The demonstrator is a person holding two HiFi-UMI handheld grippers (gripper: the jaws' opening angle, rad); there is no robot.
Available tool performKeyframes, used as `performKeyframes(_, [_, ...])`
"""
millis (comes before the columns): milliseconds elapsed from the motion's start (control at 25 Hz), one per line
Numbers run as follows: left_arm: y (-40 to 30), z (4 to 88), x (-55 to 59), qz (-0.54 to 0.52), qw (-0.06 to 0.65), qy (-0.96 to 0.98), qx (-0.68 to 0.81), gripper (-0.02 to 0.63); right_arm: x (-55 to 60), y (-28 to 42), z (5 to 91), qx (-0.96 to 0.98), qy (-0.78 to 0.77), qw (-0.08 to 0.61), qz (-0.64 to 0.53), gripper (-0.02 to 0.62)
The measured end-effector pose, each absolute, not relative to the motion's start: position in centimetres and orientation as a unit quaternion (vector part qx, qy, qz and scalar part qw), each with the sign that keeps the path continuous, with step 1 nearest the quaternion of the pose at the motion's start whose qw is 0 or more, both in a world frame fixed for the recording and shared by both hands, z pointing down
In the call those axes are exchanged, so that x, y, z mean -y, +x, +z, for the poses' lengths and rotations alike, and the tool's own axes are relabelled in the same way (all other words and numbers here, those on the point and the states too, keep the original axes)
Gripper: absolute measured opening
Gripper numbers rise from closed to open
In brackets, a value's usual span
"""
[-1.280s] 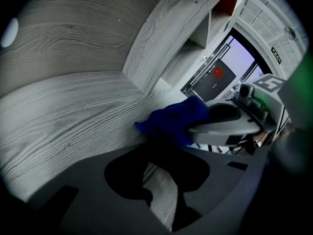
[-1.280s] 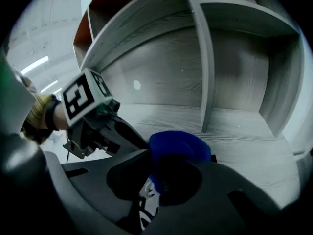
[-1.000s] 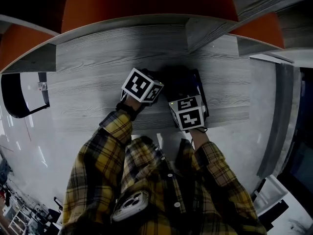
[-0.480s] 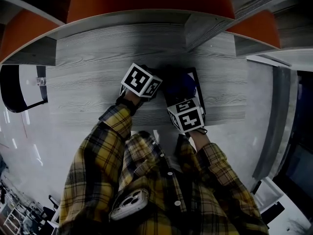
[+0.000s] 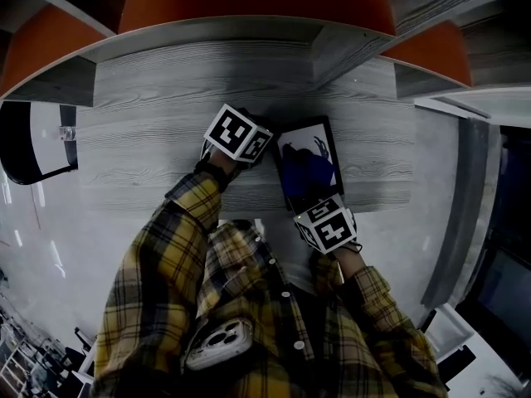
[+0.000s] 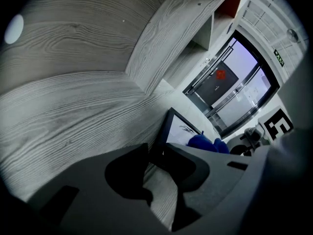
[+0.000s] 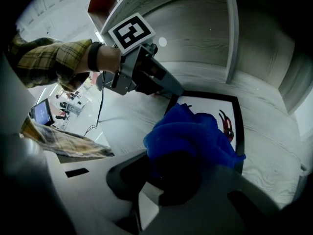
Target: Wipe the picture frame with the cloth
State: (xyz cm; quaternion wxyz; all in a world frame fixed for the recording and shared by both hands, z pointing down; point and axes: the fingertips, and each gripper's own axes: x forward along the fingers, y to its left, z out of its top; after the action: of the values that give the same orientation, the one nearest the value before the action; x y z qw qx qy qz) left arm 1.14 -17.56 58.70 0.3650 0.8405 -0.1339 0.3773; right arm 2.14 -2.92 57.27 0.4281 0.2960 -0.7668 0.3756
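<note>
One picture frame (image 5: 294,149) lies flat on the grey wood desk (image 5: 166,131), its long axis running away from the person, near end just ahead of the right gripper (image 7: 178,173). One blue cloth (image 7: 190,136) sits bunched on the frame's near half – the right jaws are clamped on it. Two grippers in play: the left gripper (image 6: 155,153) is at the frame's left edge, jaws wide apart – the frame's corner shows between their tips

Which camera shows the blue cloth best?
The right gripper view: the blue cloth fills its middle, bunched on the picture frame. The head view shows it small and dark; the left gripper view shows only a blue sliver.
</note>
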Motion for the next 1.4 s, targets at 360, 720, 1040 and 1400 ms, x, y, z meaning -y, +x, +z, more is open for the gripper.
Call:
performKeyframes(360, [1.2,58.7,17.6,0.376,0.362,0.842,0.134,0.106,-2.6,3.0,57.4,0.772,0.255,0.428,0.395,0.046])
performKeyframes(720, [1.3,58.7,17.7,0.376,0.364,0.840,0.145,0.106,8.2,4.2,49.3,0.823,0.337,0.322,0.325,0.047])
performKeyframes(1040, [1.2,58.6,17.7,0.373,0.367,0.840,0.148,0.106,17.1,3.2,54.8,0.801,0.377,0.361,0.293,0.048])
performKeyframes(1400, [1.1,58.7,17.7,0.371,0.371,0.838,0.150,0.106,13.6,3.9,58.0,0.773,0.357,0.380,0.360,0.047])
